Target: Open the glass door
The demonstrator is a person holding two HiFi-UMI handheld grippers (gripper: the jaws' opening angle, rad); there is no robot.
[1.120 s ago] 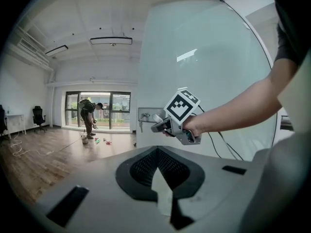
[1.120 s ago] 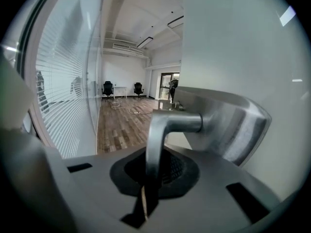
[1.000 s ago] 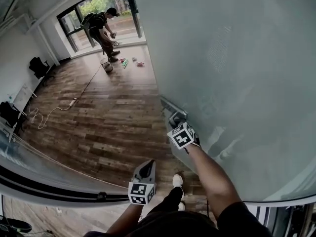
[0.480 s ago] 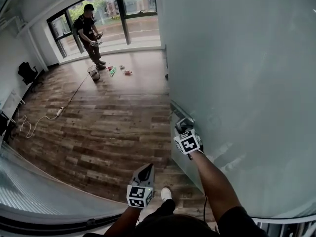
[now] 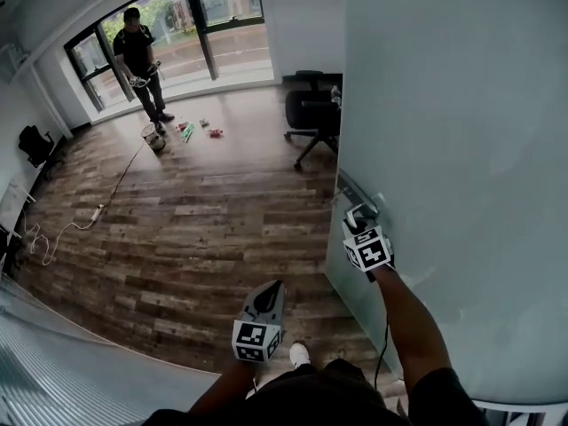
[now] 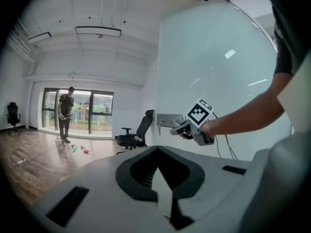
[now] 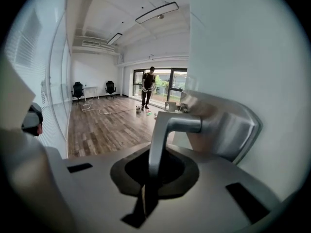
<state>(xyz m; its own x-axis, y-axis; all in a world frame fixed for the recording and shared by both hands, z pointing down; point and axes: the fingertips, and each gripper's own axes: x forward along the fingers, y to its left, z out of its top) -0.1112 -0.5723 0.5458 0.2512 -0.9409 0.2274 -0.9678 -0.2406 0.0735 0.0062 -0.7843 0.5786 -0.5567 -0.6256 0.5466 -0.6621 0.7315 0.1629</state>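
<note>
The frosted glass door (image 5: 461, 149) fills the right of the head view, swung away from its frame. Its metal lever handle (image 5: 358, 209) sits on a steel plate at the door's edge. My right gripper (image 5: 358, 217) is shut on that lever. In the right gripper view the lever (image 7: 160, 140) runs down between the jaws of the right gripper (image 7: 146, 188), with the plate (image 7: 223, 125) behind it. My left gripper (image 5: 271, 289) hangs low in front of the person, shut and holding nothing. The left gripper view shows the right gripper (image 6: 176, 129) at the handle plate (image 6: 165, 120).
A black office chair (image 5: 311, 114) stands just past the door's edge. On the wooden floor lie a cable (image 5: 89, 216) and small items (image 5: 191, 130). Another person (image 5: 140, 60) stands by the far windows. A glass wall (image 5: 53, 371) runs along the lower left.
The door has swung further open with my right gripper still on the handle, uncovering the office chair. Both grippers have shifted right in the head view.
</note>
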